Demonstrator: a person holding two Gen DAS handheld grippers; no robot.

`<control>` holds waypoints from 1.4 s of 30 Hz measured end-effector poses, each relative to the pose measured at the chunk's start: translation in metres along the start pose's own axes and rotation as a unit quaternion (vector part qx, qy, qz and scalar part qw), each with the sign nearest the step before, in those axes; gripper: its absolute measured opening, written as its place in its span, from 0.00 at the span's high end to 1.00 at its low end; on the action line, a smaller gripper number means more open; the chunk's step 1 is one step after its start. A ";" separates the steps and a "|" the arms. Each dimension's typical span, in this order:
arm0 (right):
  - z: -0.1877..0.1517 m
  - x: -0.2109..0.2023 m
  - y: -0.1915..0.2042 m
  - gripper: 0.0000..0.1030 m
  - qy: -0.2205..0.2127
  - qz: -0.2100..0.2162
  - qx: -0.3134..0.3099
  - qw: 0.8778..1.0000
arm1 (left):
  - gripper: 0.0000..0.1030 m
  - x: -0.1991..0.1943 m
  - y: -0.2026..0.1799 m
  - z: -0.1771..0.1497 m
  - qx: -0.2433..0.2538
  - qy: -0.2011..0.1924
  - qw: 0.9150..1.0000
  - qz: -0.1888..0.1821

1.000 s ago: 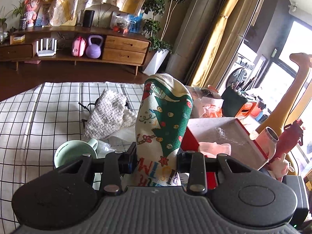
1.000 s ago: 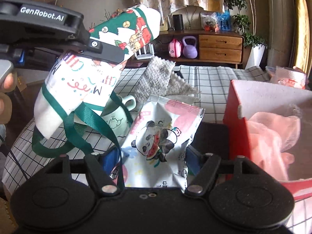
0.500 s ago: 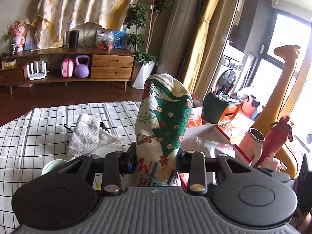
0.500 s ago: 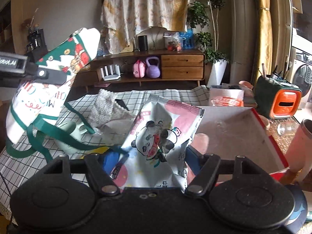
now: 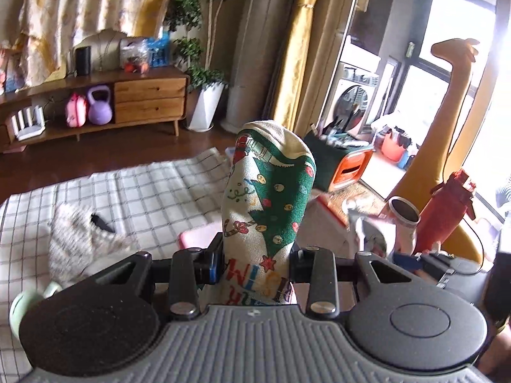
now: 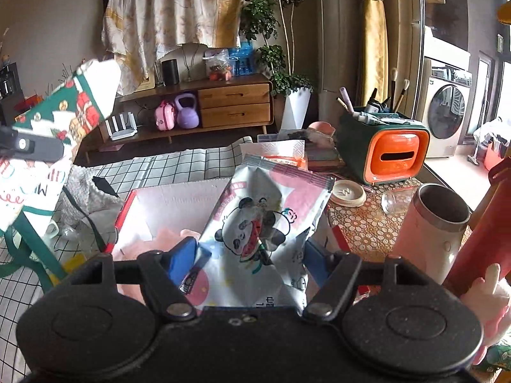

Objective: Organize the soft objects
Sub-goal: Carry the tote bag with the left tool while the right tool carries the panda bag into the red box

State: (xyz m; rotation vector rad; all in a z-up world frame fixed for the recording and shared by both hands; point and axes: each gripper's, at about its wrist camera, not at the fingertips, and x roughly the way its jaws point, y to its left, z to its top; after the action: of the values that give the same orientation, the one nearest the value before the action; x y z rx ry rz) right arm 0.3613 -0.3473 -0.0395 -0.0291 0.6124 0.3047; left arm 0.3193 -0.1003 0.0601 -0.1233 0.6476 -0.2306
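Left wrist view shows the left gripper (image 5: pixel 255 265) clamped on a Christmas bag (image 5: pixel 268 198), which stands upright between the jaws, its rounded top well above them. A second ago this view looked down over the checked cloth (image 5: pixel 143 188) with a green mug in plain sight; now the cloth lies lower and further left, only the mug's (image 5: pixel 22 306) rim shows at the edge, and the red bottle (image 5: pixel 444 214) and pink cup (image 5: pixel 404 223) sit closer in on the right. So the bag has been carried across toward the right side of the table.

Right wrist view shows the right gripper (image 6: pixel 252 255) closed on a panda packet (image 6: pixel 268 223), pads pressing its lower sides. A second ago the red-edged box (image 6: pixel 179 204) stood to the right of the packet with its wall side-on. Now it lies directly behind and below the packet, its white inside and the pink soft thing (image 6: pixel 166 236) in it visible. The bag appears at the left edge, its green straps (image 6: pixel 28 239) hanging loose.

Both items look to be in transit toward the box. For the task this likely means the packet is nearly in place over it, with release not yet begun, while the bag trails to the left. The dangling straps could snag on the box edge.
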 end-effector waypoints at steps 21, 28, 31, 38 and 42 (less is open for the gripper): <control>-0.004 0.065 -0.025 0.30 0.039 0.010 -0.028 0.999 | 0.65 0.121 -0.032 -0.025 0.016 0.082 0.996 0.007; -0.014 0.086 -0.015 0.30 0.065 0.023 -0.078 0.995 | 0.65 0.153 -0.024 -0.045 0.022 0.127 0.992 0.019; -0.019 0.096 -0.010 0.30 0.081 0.013 -0.094 0.992 | 0.65 0.164 -0.025 -0.051 0.030 0.138 0.990 0.025; -0.026 0.110 -0.003 0.29 0.099 0.007 -0.109 0.989 | 0.65 0.188 -0.028 -0.056 0.051 0.159 0.985 0.034; -0.030 0.114 -0.003 0.27 0.107 0.012 -0.108 0.988 | 0.64 0.200 -0.024 -0.060 0.049 0.179 0.982 0.034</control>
State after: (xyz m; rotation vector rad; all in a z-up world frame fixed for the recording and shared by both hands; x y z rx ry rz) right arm 0.4339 -0.3226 -0.1292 -0.2664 0.7911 0.3940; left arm 0.4331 -0.1763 -0.0988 0.0370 0.9959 -0.2196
